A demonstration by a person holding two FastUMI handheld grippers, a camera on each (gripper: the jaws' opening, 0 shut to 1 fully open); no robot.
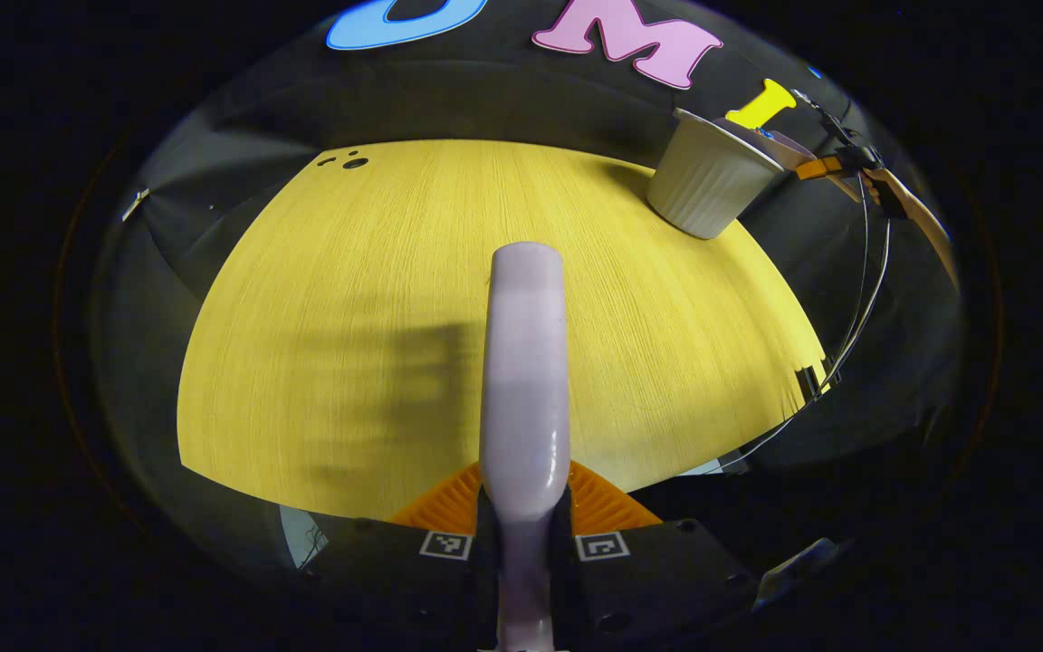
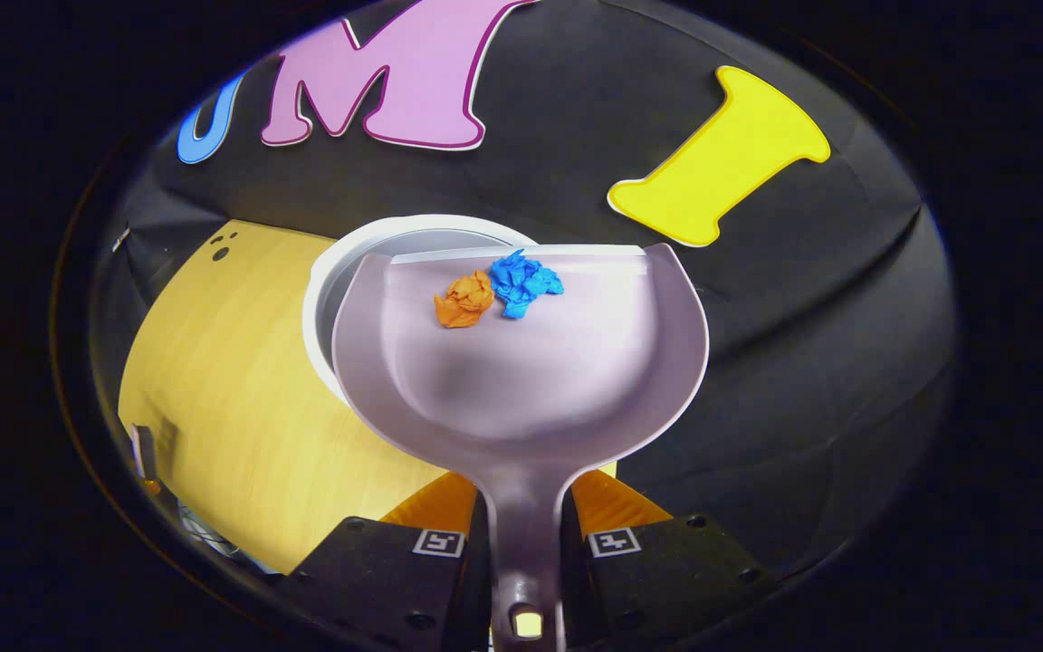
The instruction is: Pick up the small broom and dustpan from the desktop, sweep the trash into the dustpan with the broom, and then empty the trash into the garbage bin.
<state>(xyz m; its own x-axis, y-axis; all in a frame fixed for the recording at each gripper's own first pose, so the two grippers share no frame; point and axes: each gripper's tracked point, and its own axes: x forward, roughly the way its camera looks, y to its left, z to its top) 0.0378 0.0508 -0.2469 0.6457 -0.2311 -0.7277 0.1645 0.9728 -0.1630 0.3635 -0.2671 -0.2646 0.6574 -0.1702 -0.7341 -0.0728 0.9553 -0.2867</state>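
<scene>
- Right tongs (image 2: 526, 530) are closed on the dustpan (image 2: 521, 362) handle, both fingers pressing it from each side.
- Dustpan is held up in the air; its front lip is over the garbage bin (image 2: 322, 290), whose white rim shows behind and left of the pan.
- Two pieces of trash, an orange paper ball (image 2: 464, 301) and a blue paper ball (image 2: 523, 282), lie inside the pan, touching each other, close to the front lip.
- Left tongs (image 1: 524, 534) are closed on the broom handle (image 1: 526, 362), which points forward over the table (image 1: 322, 299); in the left gripper view the bin stands at the far right edge of the table.
- Progress, as I judge: pick-up is done and sweeping seems done, bc both scraps are already in the pan and I see no trash on the table surface. Left to do: tip the pan so the scraps fall in the bin.
- Hard to see: the broom bristles are hidden, so I cannot tell where the brush end is.
- Inside of the bin is mostly covered by the pan; cannot tell if sth is already in it.
- Small dark marks (image 1: 349, 161) at the far table corner are too small to identify.
</scene>
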